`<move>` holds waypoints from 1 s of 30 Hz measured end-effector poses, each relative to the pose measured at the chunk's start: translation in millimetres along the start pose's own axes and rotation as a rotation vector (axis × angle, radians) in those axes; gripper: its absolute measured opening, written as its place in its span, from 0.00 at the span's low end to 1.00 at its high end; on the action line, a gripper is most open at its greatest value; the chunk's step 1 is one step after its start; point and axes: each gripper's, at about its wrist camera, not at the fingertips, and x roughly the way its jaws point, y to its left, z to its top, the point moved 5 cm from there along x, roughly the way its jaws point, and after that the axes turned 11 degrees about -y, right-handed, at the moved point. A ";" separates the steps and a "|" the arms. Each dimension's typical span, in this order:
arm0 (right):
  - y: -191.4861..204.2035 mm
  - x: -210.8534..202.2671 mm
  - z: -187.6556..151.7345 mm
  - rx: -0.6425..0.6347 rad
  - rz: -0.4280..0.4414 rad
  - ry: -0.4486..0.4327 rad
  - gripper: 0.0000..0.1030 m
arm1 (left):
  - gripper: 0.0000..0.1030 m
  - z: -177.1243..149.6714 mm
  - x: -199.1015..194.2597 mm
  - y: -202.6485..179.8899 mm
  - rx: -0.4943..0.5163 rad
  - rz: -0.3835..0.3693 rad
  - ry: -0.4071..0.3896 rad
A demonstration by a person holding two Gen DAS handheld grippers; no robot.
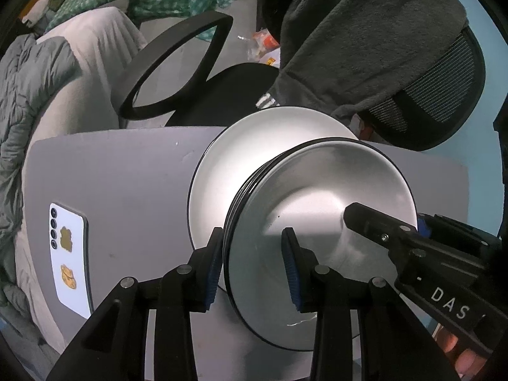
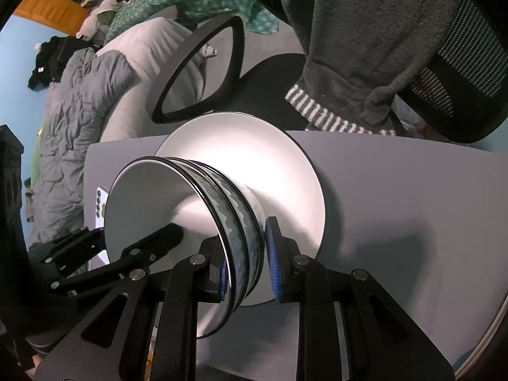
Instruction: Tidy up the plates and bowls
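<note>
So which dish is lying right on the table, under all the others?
The big flat white plate. It is wider than the rest and lies on the grey table; the stacked bowls with blue patterned sides sit on it.

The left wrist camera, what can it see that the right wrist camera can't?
Only the left wrist view shows the whole white phone lying camera-side up on the table. Only the right wrist view shows the wooden furniture and the bowls' blue patterned outsides. Both show the stacked bowls on the white plate, and both hand-held grippers.
</note>
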 end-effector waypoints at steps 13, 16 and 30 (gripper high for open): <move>-1.6 -61.4 4.4 -0.062 -0.143 -0.168 0.60 | 0.66 -6.1 -91.4 8.2 -0.014 0.010 -0.233; 2.1 -84.7 0.8 -0.094 -0.187 -0.206 0.61 | 0.74 -9.8 -113.3 9.7 -0.010 0.010 -0.272; 32.6 -181.6 -32.3 -0.122 -0.242 -0.376 0.63 | 0.81 -44.8 -208.7 20.4 -0.015 0.021 -0.409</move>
